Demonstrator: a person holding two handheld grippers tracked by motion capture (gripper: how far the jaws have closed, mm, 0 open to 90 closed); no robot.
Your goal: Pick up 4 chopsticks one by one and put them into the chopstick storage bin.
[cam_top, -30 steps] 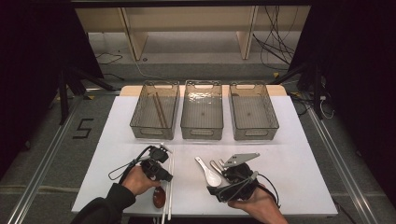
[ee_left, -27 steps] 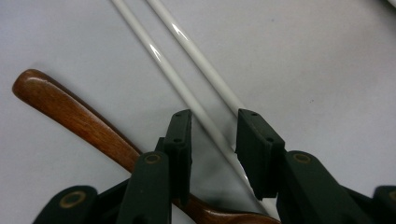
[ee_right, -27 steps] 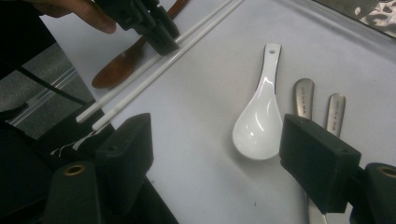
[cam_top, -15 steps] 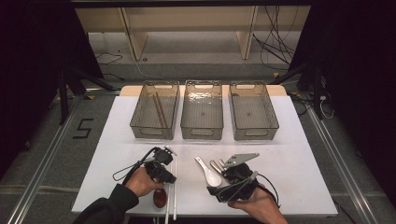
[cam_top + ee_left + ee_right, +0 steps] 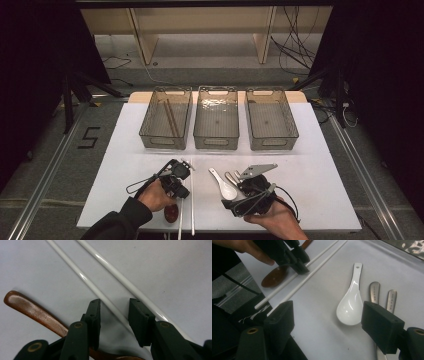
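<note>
I am holding the left gripper low over the 2 white chopsticks at the near edge of the worktop, with its jaws parted and straddling 1 of them; the pads are not pressing on it, and the jaws have just been opening a little. I am judging that I am lining up on that single stick so it can be lifted apart from its partner, which is lying just beside the right-hand jaw. The brown wooden spoon is lying close alongside, its handle running under the gripper body.

I am keeping the right gripper parked with its jaws wide apart and holding nothing, above the white soup spoon and 2 metal handles, probably waiting its turn.

3 clear bins are standing in a row at the far side; the left one seems to be holding dark sticks already.

The metal pieces are cut off by the gripper jaw, so I cannot tell what they are. The bowl of the brown spoon is partly hidden by my left hand in the high view.
</note>
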